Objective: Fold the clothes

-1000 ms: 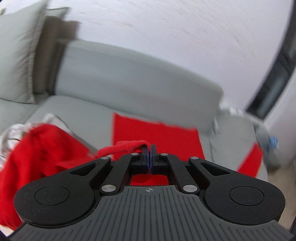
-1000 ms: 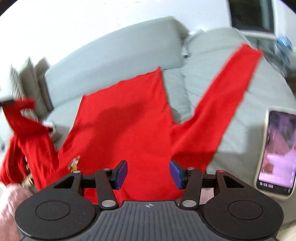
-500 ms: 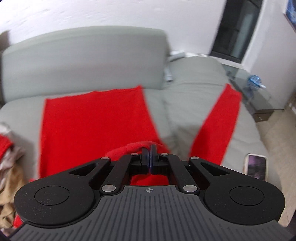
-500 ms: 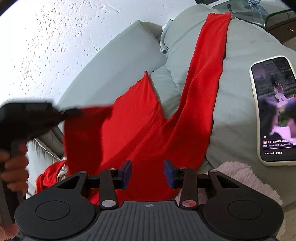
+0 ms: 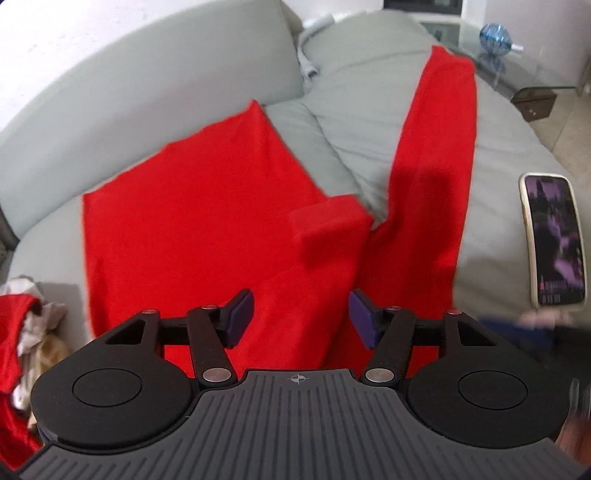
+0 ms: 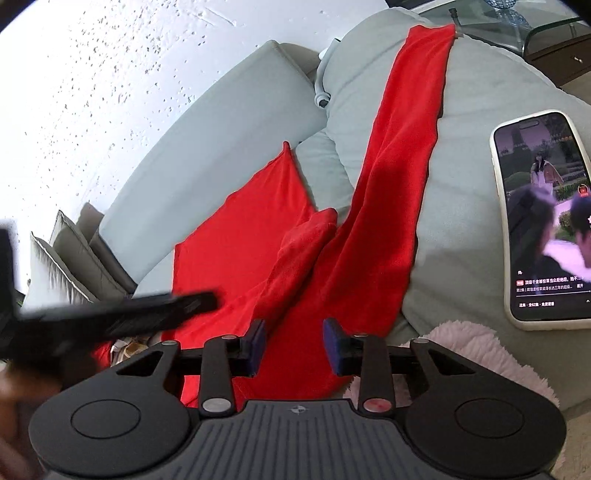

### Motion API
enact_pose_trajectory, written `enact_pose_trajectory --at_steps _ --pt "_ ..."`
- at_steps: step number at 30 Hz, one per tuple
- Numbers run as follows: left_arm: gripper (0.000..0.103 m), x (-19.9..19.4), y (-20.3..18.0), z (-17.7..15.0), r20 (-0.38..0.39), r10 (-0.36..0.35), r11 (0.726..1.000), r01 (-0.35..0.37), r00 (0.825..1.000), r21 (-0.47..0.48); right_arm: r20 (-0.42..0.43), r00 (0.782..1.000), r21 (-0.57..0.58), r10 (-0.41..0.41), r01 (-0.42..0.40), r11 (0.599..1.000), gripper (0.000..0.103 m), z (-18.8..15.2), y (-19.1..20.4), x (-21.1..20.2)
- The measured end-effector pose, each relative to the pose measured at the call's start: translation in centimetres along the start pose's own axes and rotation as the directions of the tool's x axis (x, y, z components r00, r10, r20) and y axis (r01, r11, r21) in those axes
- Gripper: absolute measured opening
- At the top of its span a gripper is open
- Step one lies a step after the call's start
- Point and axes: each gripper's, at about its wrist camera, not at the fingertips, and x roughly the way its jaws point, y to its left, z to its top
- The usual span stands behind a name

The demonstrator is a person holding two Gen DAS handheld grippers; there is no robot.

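A: Left wrist view: the left gripper (image 5: 301,319) tilts down over the red garment (image 5: 207,225), its fingers spread after just opening, gripping nothing.

B: The right gripper (image 6: 293,345)?

A: Angled down too, jaws half-spread, just narrowing, cloth below them. The garment lies across the sofa (image 6: 229,122) seat; a phone (image 6: 543,218) rests at the seat's right edge.

A wide grey fabric sofa (image 5: 155,96) stands against a speckled white wall (image 6: 110,74). A cream-cased smartphone (image 6: 543,218) lies face up on its seat, screen lit with a video. Grey square cushions (image 6: 70,254) lean at the sofa's far end. A blue glass ornament (image 5: 493,35) sits on a glass side table (image 5: 532,74).
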Motion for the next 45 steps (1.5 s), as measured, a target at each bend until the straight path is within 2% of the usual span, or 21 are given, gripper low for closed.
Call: enact_pose_trajectory --at_steps 5,9,13,15,16,17,18,21,23,25,29,31,33,35,37,38,39,40,41,42,45 --pt "0.068 -2.6 7.9 -4.3 -0.004 0.088 0.986 -0.088 0.996 -0.145 -0.008 1.000 -0.016 -0.026 0.026 1.000 0.033 0.0 0.5 0.4" --pt "0.065 -2.6 12.2 -6.5 -0.024 0.089 0.957 -0.093 0.996 -0.274 -0.026 0.996 -0.068 -0.081 0.079 0.995 0.035 -0.1 1.8 1.0" --pt "0.056 -1.3 14.0 -7.7 -0.021 0.075 0.943 -0.078 0.997 -0.324 -0.049 0.987 -0.146 -0.154 0.145 0.979 0.038 -0.4 3.2 1.8" --pt "0.046 -1.2 14.8 -7.9 -0.027 0.088 0.912 -0.092 0.996 -0.399 -0.064 0.979 -0.192 -0.193 0.177 0.965 0.039 -0.6 3.8 2.3" --pt "0.044 -1.2 15.2 -8.0 -0.025 0.092 0.891 -0.093 0.995 -0.445 -0.073 0.973 -0.223 -0.219 0.199 0.954 0.033 -0.8 4.2 2.6" --pt "0.044 -1.4 15.7 -8.0 -0.021 0.094 0.868 -0.092 0.995 -0.488 -0.077 0.969 -0.240 -0.234 0.209 0.948 0.021 -0.8 4.4 2.7" --pt "0.043 -1.9 16.3 -8.2 -0.006 0.088 0.851 -0.078 0.996 -0.519 -0.084 0.965 -0.262 -0.248 0.219 0.940 0.017 -1.0 4.7 2.8" --pt "0.040 -3.1 17.8 -8.8 0.023 0.093 0.829 -0.064 0.995 -0.555 -0.087 0.959 -0.335 -0.270 0.227 0.914 0.014 -1.3 6.1 3.1" --pt "0.031 -3.4 18.9 -9.4 0.026 0.070 0.818 -0.043 0.997 -0.573 -0.086 0.960 -0.383 -0.266 0.214 0.899 0.014 -1.3 7.2 3.6" --pt "0.028 -2.9 19.1 -9.6 0.024 0.016 0.825 0.001 1.000 -0.565 -0.093 0.963 -0.458 -0.252 0.183 0.870 0.014 -1.4 9.5 5.0" --pt "0.027 -0.9 17.6 -9.3 -0.001 -0.027 0.889 0.024 1.000 -0.457 -0.123 0.960 -0.579 -0.251 0.136 0.804 0.014 -2.4 13.5 8.7" --pt "0.027 0.9 16.6 -9.3 -0.052 -0.017 0.916 -0.006 0.999 -0.401 -0.131 0.958 -0.628 -0.257 0.120 0.769 0.014 -3.0 14.9 10.1" --pt "0.027 2.3 16.2 -9.6 -0.106 0.011 0.924 -0.051 0.994 -0.379 -0.129 0.954 -0.677 -0.271 0.115 0.727 0.014 -3.7 16.0 11.4" --pt "0.025 4.2 16.2 -10.5 -0.208 0.073 0.927 -0.143 0.975 -0.347 -0.120 0.946 -0.719 -0.302 0.127 0.684 0.014 -4.4 16.1 12.5" --pt "0.025 4.1 16.4 -10.9 -0.203 0.071 0.926 -0.140 0.977 -0.350 -0.123 0.927 -0.722 -0.356 0.162 0.673 0.014 -4.9 14.7 13.1" --pt "0.025 4.0 16.5 -11.1 -0.201 0.070 0.926 -0.138 0.977 -0.351 -0.123 0.920 -0.715 -0.373 0.179 0.676 0.014 -5.2 13.6 13.0" --pt "0.025 4.0 16.6 -11.3 -0.198 0.068 0.926 -0.136 0.978 -0.353 -0.118 0.925 -0.703 -0.362 0.180 0.688 0.014 -5.2 13.2 12.6" --pt "0.025 3.9 16.7 -11.5 -0.196 0.066 0.925 -0.134 0.978 -0.355 -0.110 0.932 -0.660 -0.346 0.192 0.726 0.014 -5.0 12.0 11.5" --pt "0.025 3.9 16.8 -11.7 -0.193 0.061 0.923 -0.129 0.979 -0.361 -0.116 0.926 -0.605 -0.361 0.222 0.765 0.014 -4.5 10.9 10.6" --pt "0.025 3.9 16.9 -11.8 -0.191 0.057 0.922 -0.125 0.980 -0.367 -0.119 0.916 -0.561 -0.384 0.257 0.787 0.014 -4.3 10.1 10.0" --pt "0.025 3.9 16.8 -12.0 -0.179 0.057 0.925 -0.119 0.982 -0.360 -0.127 0.902 -0.479 -0.414 0.310 0.822 0.014 -3.5 8.8 9.0"
